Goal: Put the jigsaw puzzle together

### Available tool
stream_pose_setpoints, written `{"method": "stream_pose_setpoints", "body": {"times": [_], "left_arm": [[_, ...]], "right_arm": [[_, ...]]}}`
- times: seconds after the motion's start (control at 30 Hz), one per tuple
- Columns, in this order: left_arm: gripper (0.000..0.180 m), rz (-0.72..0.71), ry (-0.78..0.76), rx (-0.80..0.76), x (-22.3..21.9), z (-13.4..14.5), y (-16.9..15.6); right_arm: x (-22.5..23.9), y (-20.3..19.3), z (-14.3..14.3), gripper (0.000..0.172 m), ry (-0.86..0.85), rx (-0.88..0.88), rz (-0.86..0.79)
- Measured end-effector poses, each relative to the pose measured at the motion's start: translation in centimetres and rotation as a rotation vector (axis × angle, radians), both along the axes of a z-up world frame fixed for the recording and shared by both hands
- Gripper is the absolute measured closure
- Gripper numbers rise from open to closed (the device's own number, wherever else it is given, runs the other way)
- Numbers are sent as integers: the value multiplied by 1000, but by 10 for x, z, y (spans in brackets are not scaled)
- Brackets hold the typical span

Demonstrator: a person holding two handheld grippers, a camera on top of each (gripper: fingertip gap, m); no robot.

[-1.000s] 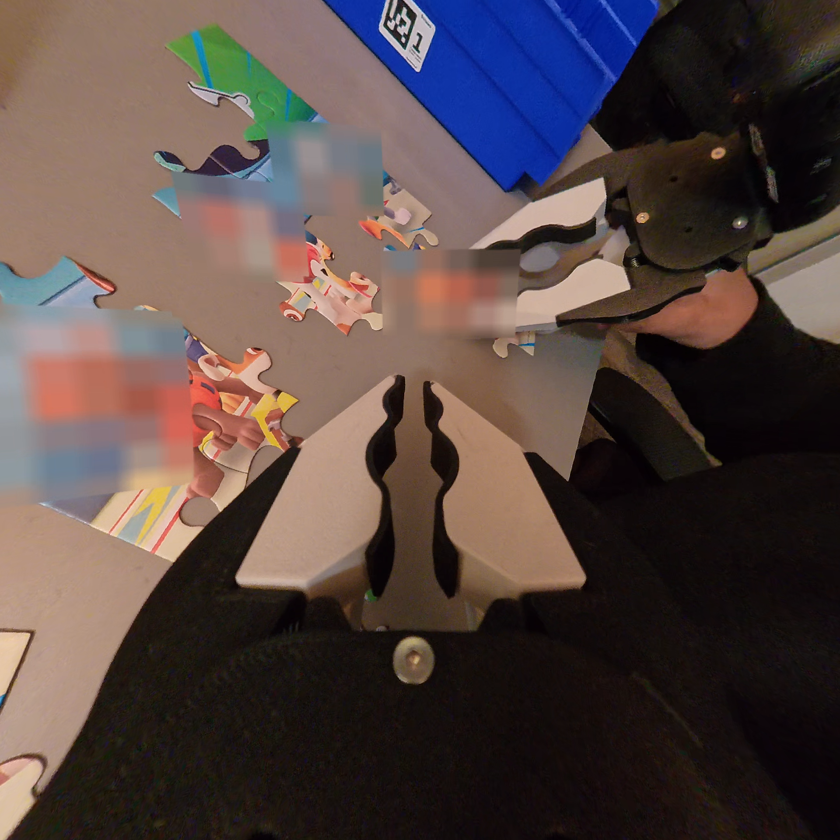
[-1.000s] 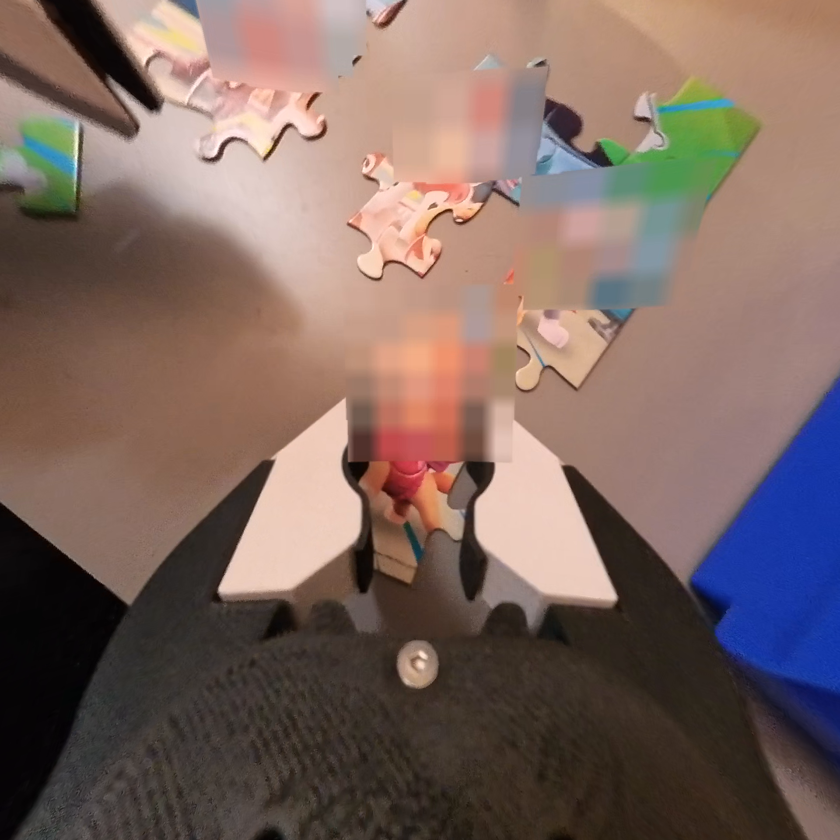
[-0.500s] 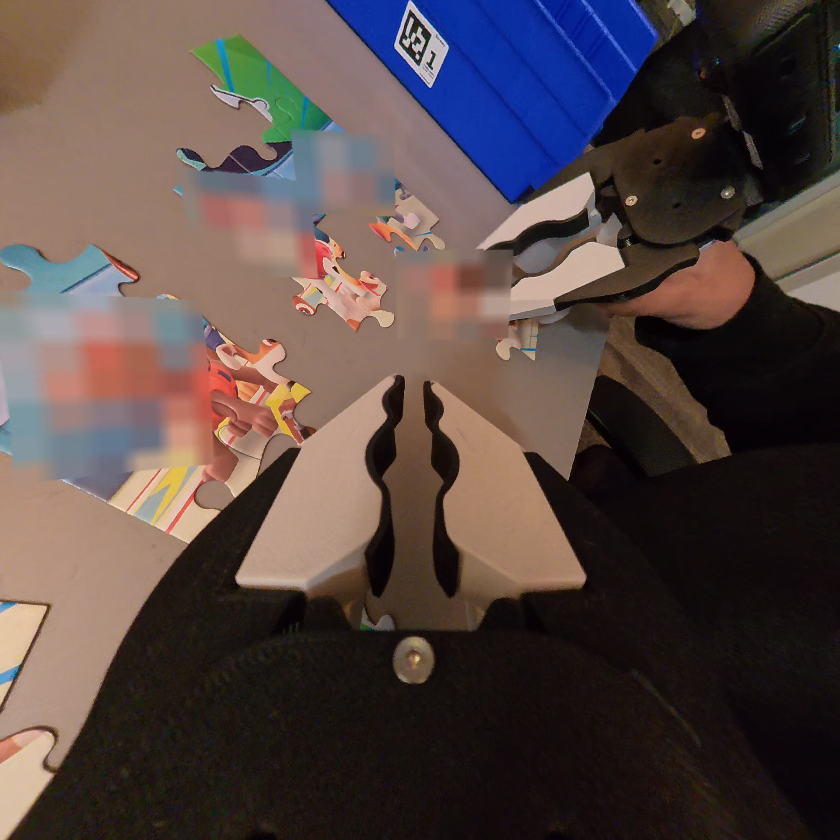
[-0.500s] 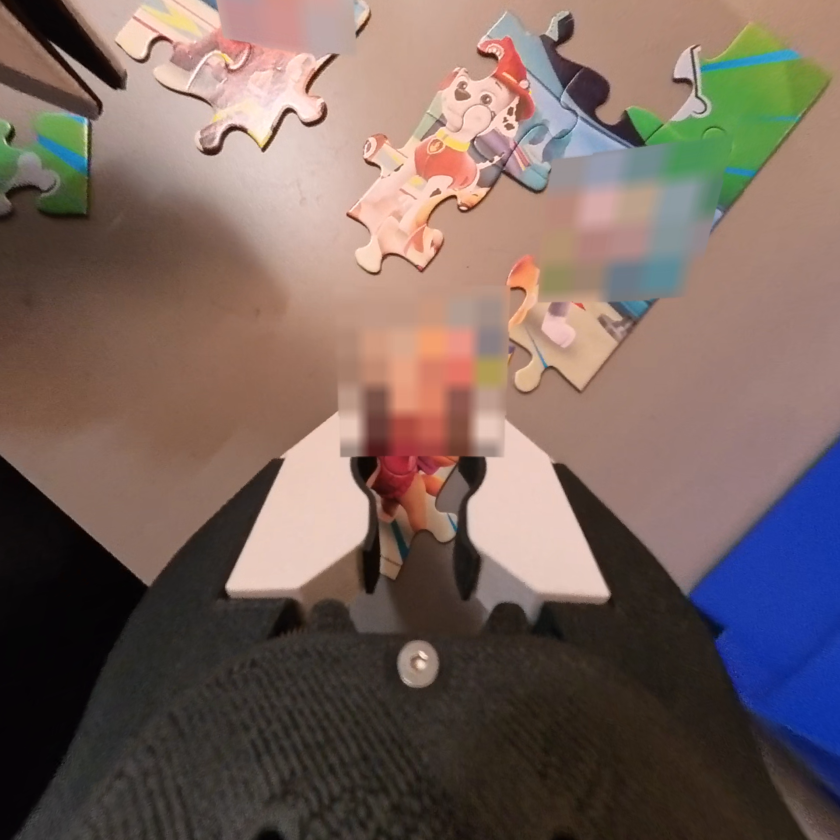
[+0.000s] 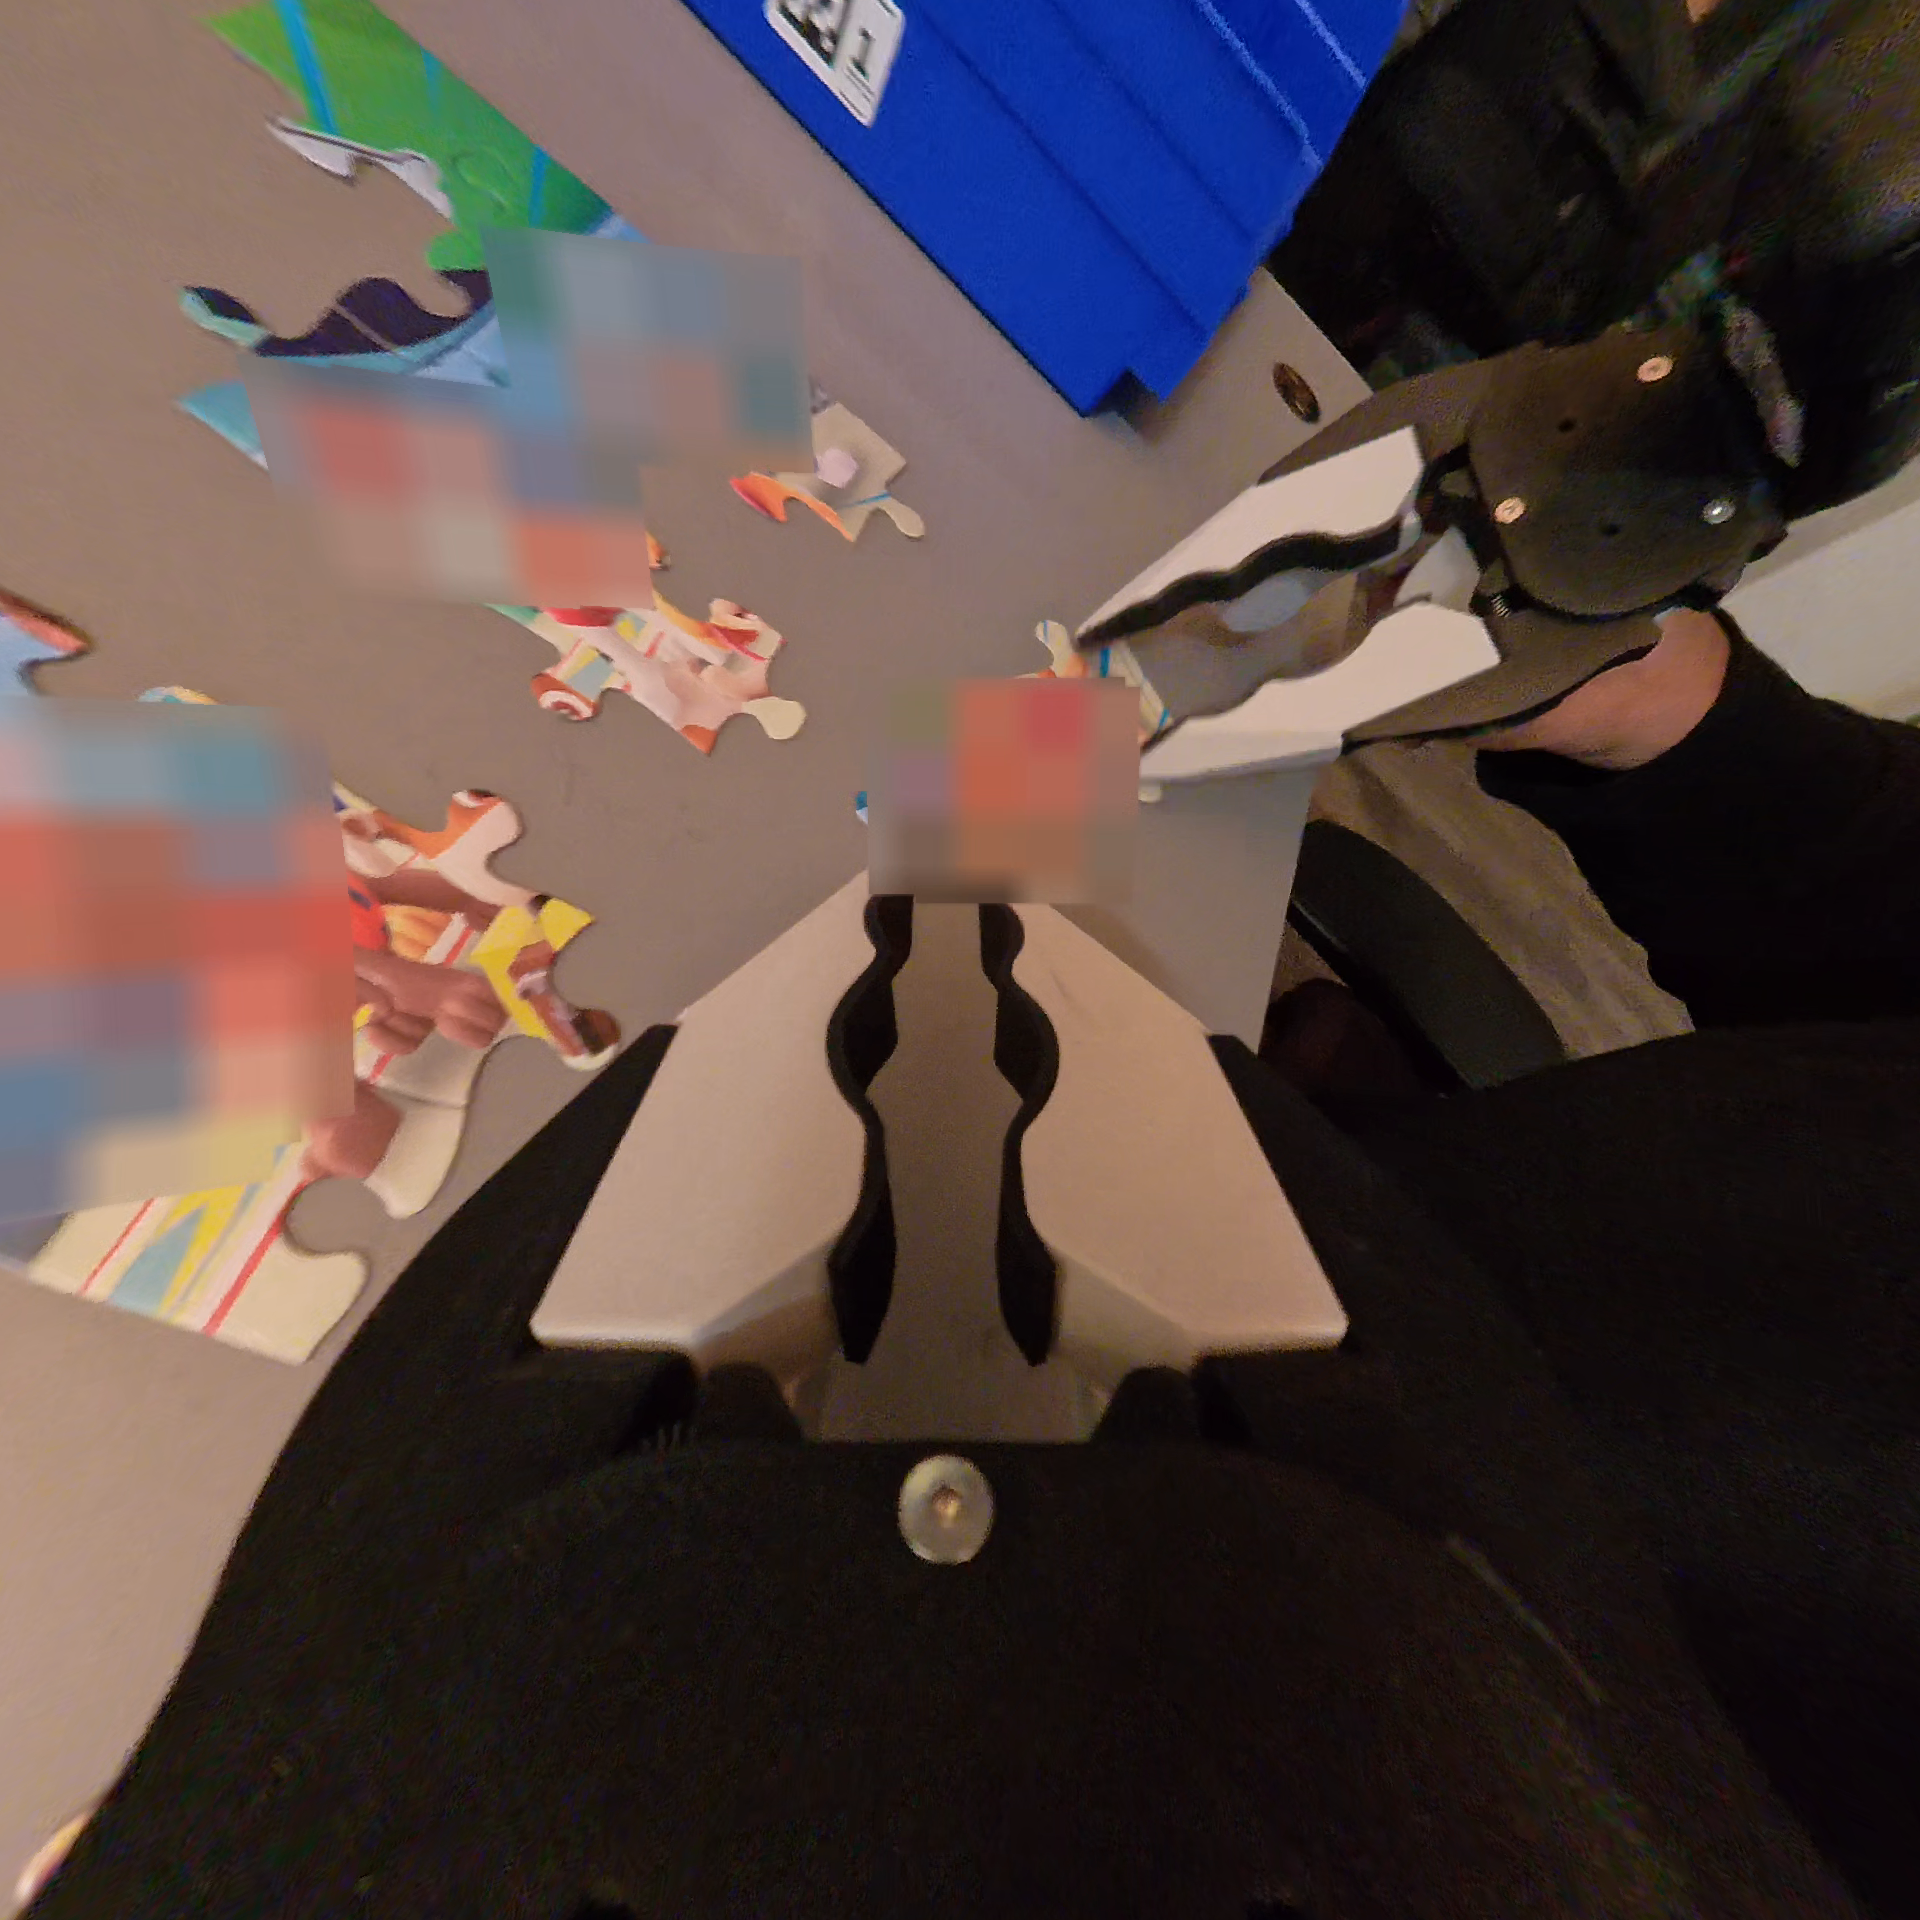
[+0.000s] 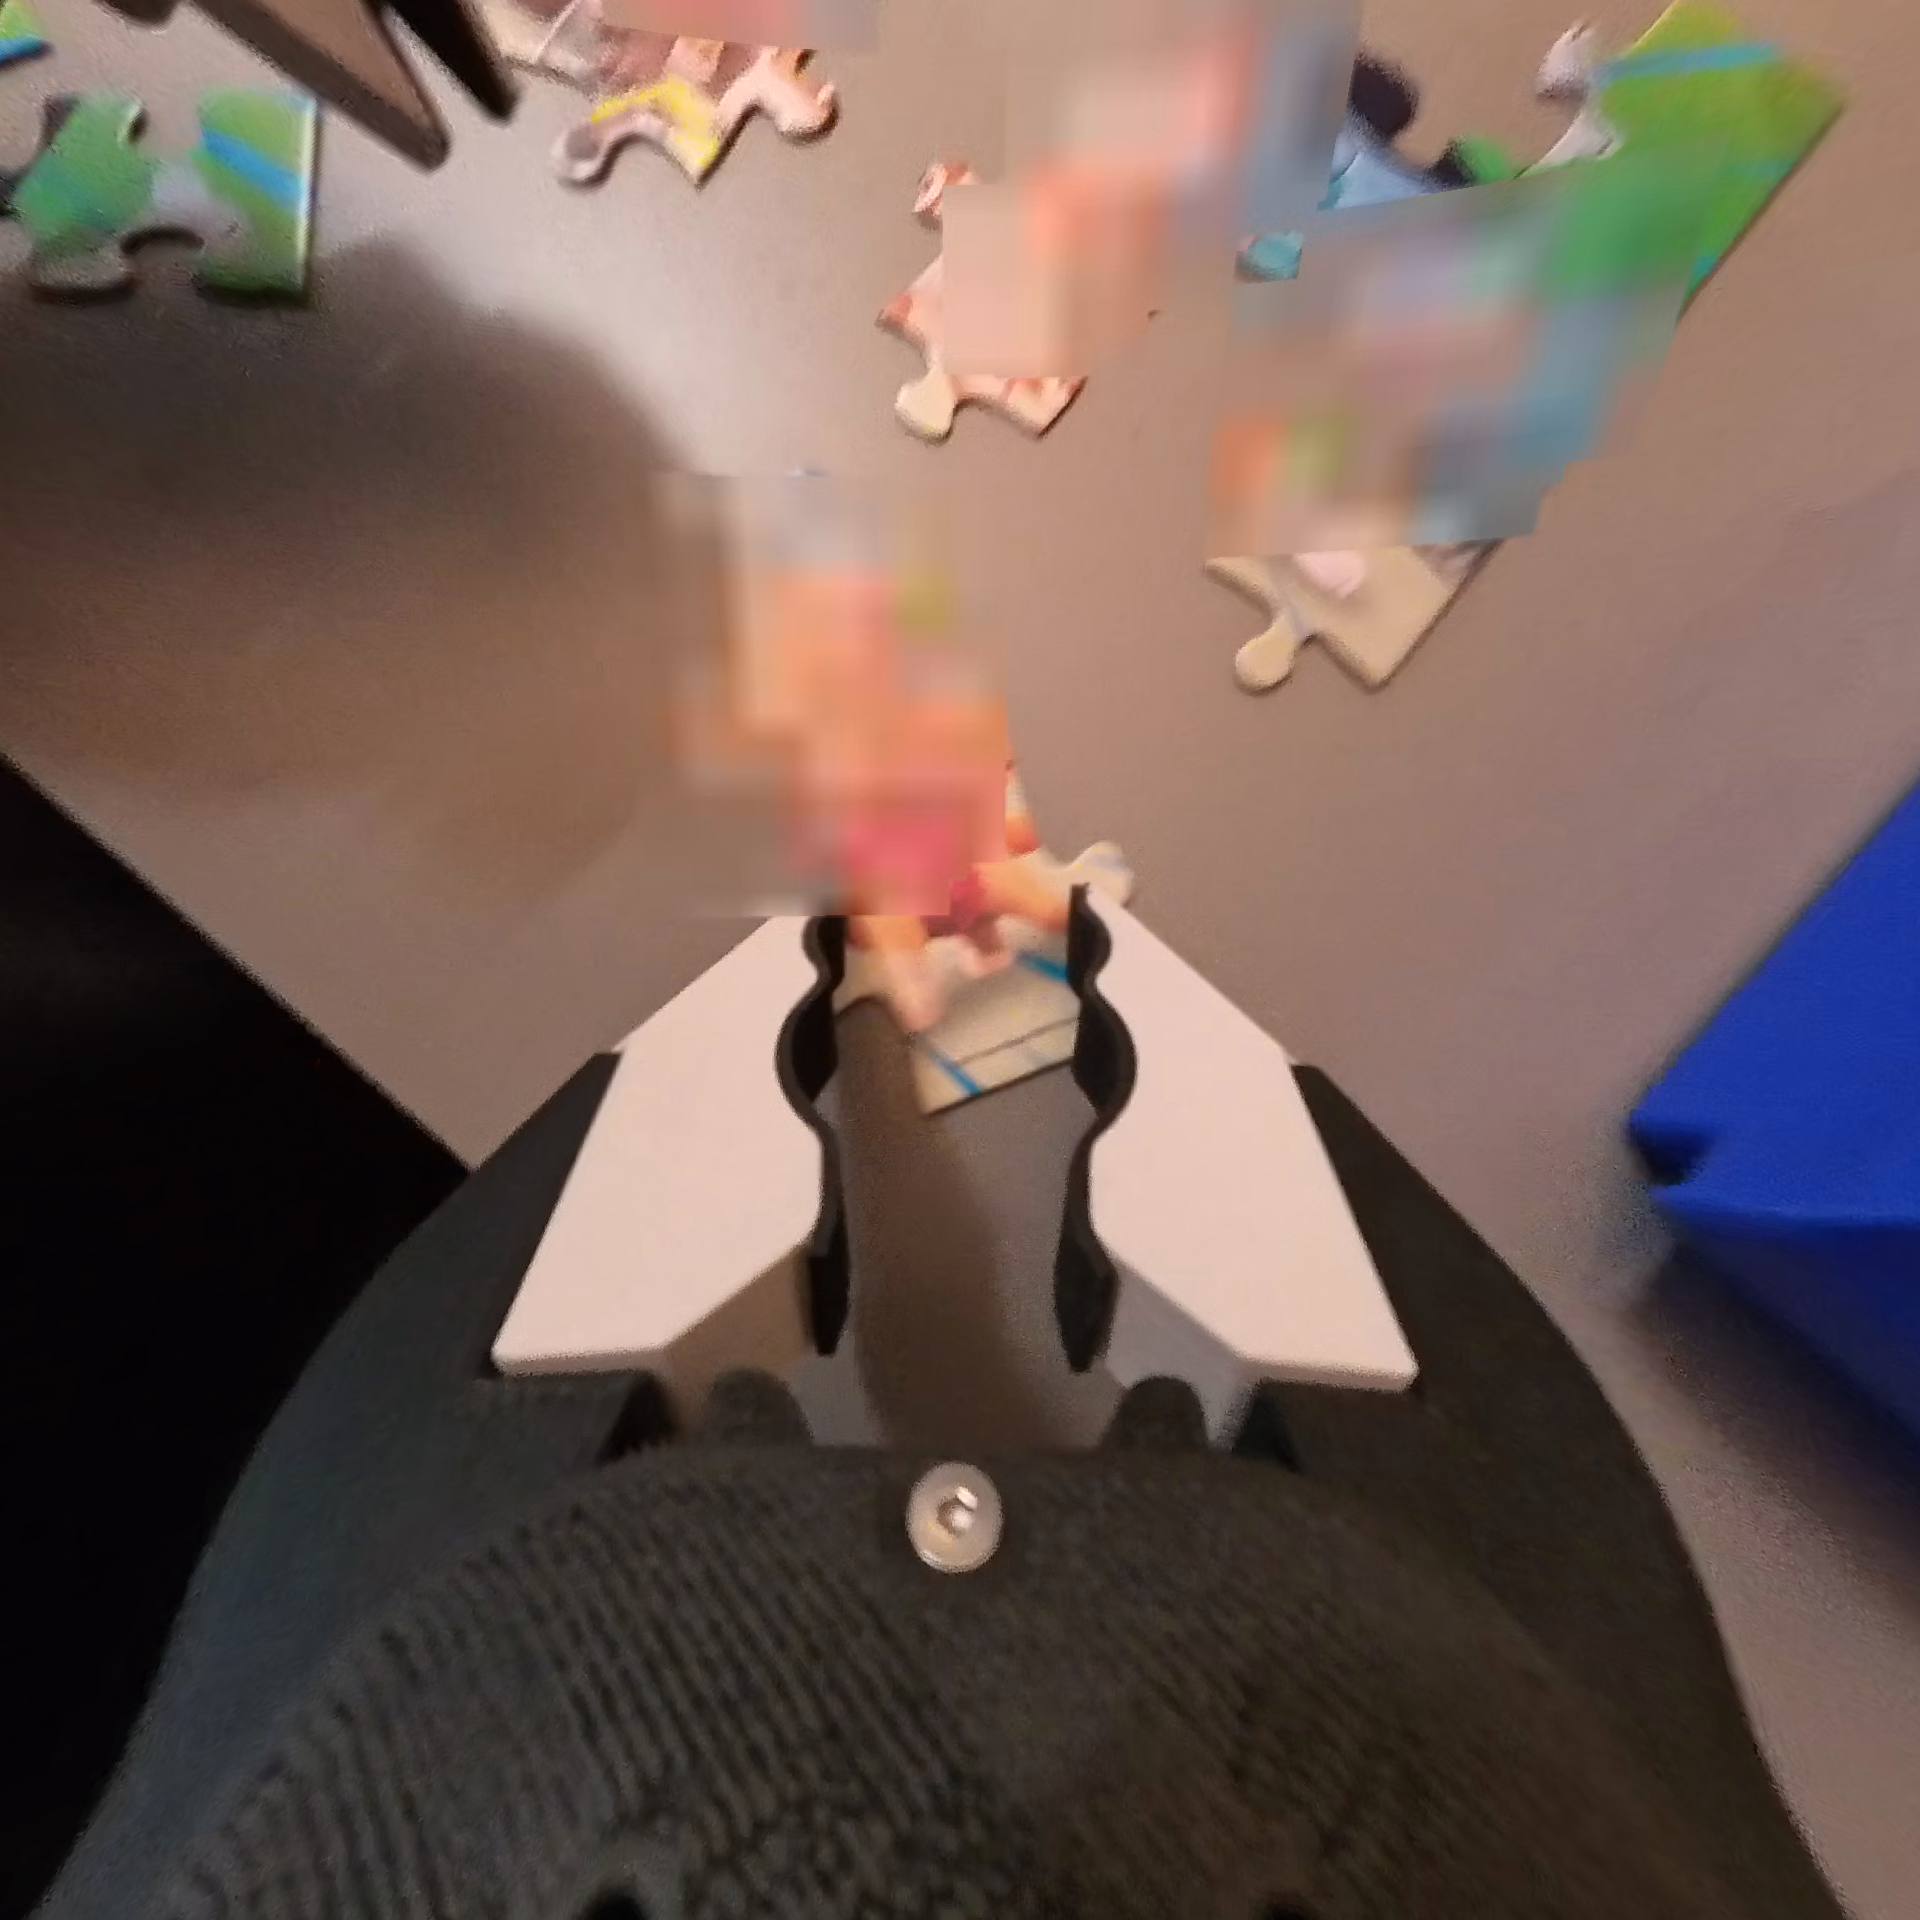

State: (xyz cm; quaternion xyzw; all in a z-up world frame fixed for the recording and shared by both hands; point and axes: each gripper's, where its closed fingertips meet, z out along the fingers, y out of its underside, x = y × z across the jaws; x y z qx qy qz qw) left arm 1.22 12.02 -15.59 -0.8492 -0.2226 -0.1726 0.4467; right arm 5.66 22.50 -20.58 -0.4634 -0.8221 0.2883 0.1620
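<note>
My right gripper (image 6: 954, 925) is open over the grey table (image 6: 312, 582). A colourful puzzle piece (image 6: 997, 1018) lies between its fingers, with dark table showing between the piece and the left pad. In the left wrist view, my right gripper (image 5: 1117, 691) hovers near the table's corner with its jaws apart and the piece's edge (image 5: 1055, 639) at its tips. My left gripper (image 5: 943, 920) stands a little open with only bare table between its fingers. Its tips point at the same piece, whose middle is under a mosaic patch.
Loose puzzle pieces (image 5: 665, 675) (image 5: 468, 956) and a joined green-edged section (image 5: 416, 104) lie on the table. A green piece (image 6: 166, 197) lies at the far left. A blue bin (image 5: 1039, 156) (image 6: 1787, 1143) stands along one side. The table edge (image 6: 208, 914) is close. The gap from one gripper's tips to the other's is roughly 12 cm.
My right gripper's jaws closed in on the puzzle piece and have now spread wider, and the piece sits loose between them. My left gripper's jaws have parted slightly and moved nearer the piece.
</note>
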Motion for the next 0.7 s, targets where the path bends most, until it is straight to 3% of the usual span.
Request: {"method": "stream_pose_setpoints", "body": {"times": [0.2, 0.3, 0.47, 0.57, 0.7], "left_arm": [[164, -97, 57, -82, 23, -14, 17], [164, -121, 63, -103, 33, -22, 21], [162, -145, 75, -100, 44, -25, 29], [162, -150, 101, -98, 47, -21, 32], [162, -120, 142, -109, 46, -18, 28]], "right_arm": [[46, -42, 4, 128, -133, -269, -42], [69, -64, 4, 128, -142, -243, 30], [51, -37, 16, 116, 124, -18, 43], [42, -31, 8, 102, 114, -111, 33], [52, -43, 7, 102, 63, -293, 11]]}}
